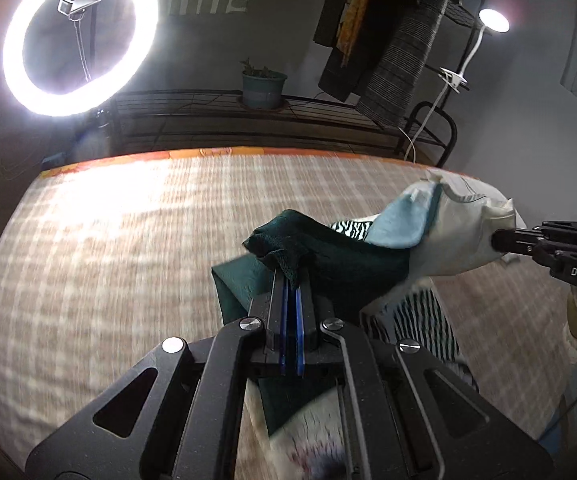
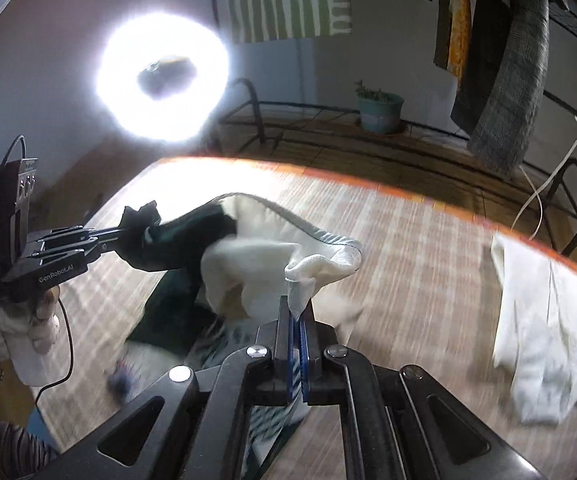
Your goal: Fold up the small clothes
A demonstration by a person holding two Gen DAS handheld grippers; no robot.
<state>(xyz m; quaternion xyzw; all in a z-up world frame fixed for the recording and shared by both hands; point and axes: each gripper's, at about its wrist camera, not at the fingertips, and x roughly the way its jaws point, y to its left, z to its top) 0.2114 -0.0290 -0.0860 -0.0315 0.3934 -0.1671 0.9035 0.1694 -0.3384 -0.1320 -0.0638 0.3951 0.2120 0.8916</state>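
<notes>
A small garment with dark green (image 1: 328, 256), cream (image 1: 460, 236), light blue and zebra-striped parts hangs lifted above the checked bed cover (image 1: 128, 232). My left gripper (image 1: 291, 280) is shut on its dark green corner. My right gripper (image 2: 298, 312) is shut on its cream corner (image 2: 308, 268). Each gripper shows in the other's view: the right one (image 1: 500, 240) at the far right, the left one (image 2: 128, 232) at the left. The garment (image 2: 256, 256) stretches between them, its lower part trailing on the bed.
A second white garment (image 2: 544, 320) lies on the bed's right side near the orange edge. A ring light (image 1: 80, 36) glares behind the bed. A metal rack with a potted plant (image 1: 264, 84) and hanging clothes (image 1: 400, 52) stands beyond.
</notes>
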